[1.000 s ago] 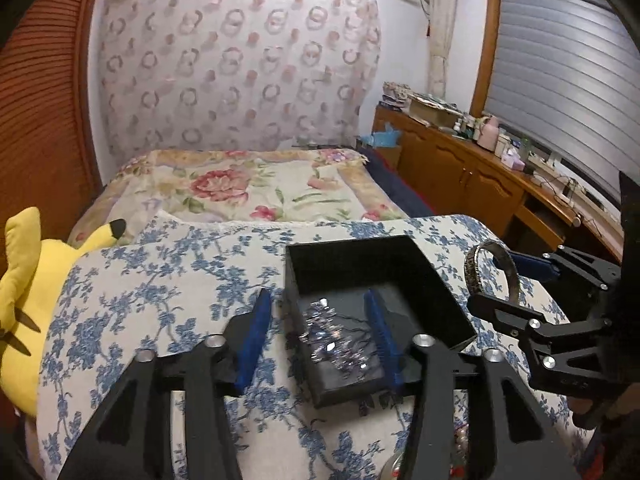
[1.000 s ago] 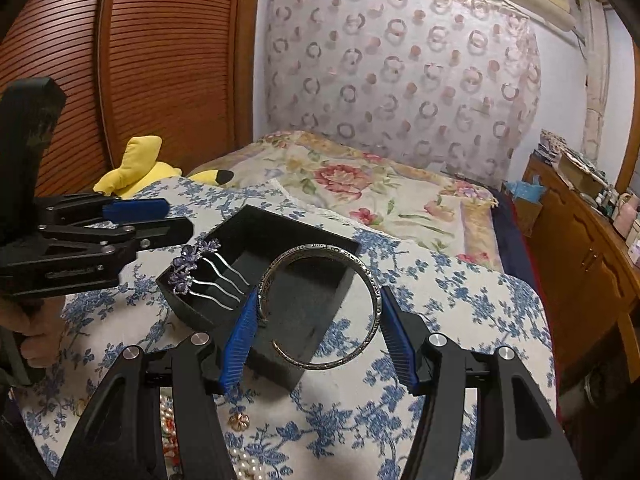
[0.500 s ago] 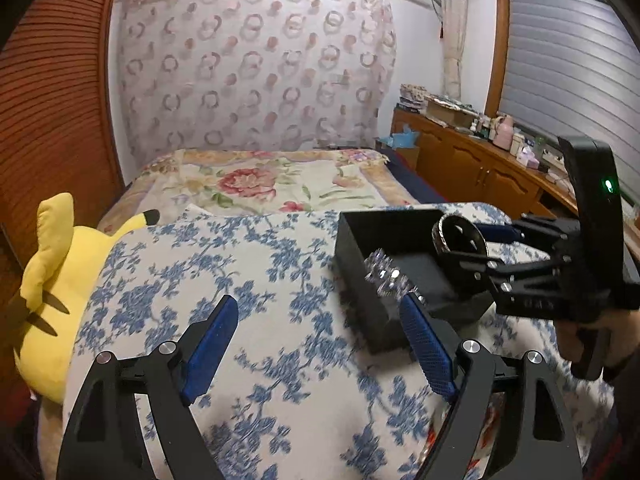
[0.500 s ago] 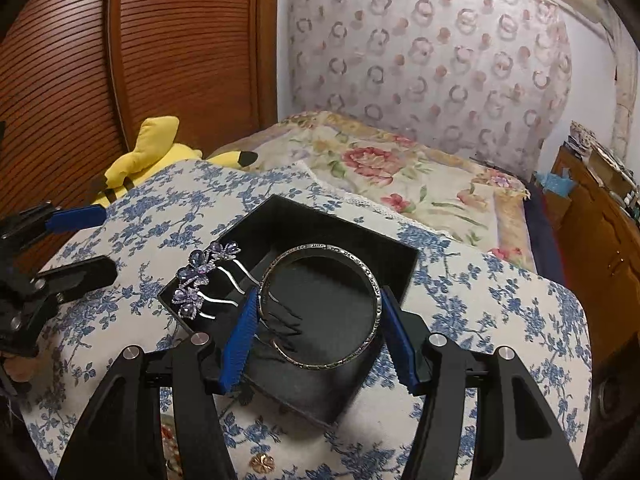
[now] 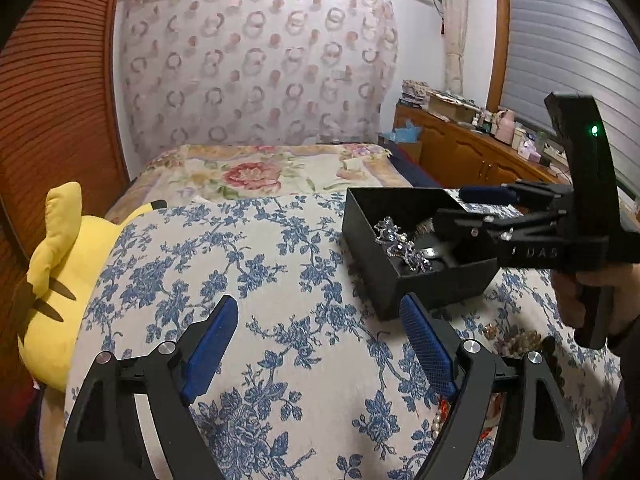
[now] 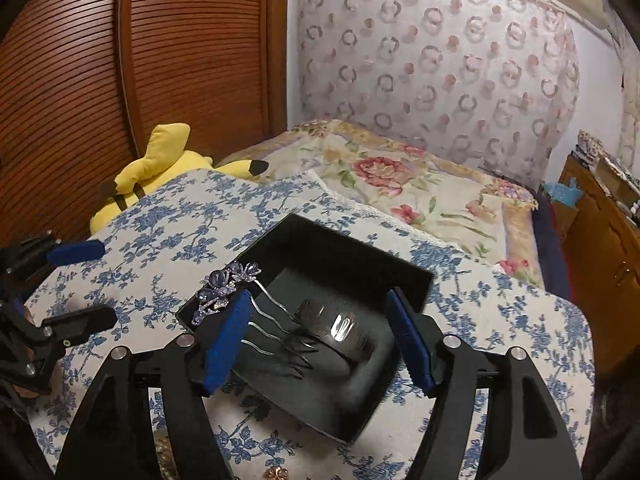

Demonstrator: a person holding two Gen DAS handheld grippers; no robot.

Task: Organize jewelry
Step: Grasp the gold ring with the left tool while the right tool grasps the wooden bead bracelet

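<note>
the bangle (image 6: 340, 330) lies blurred on the floor of the black box (image 6: 416, 280), just beside the prongs of the purple flower hair comb (image 6: 226, 290), whose flowered end leans on the box's left wall. your right gripper (image 6: 320, 334) hangs over the box with its fingers spread apart, holding nothing. your left gripper (image 5: 320, 344) is also spread apart, above the blue-flowered cloth (image 5: 260, 280) left of the box (image 5: 424, 284). loose beads (image 5: 516, 338) lie on the cloth near the box. a yellow plush toy (image 5: 60, 280) sits at the cloth's left edge.
</note>
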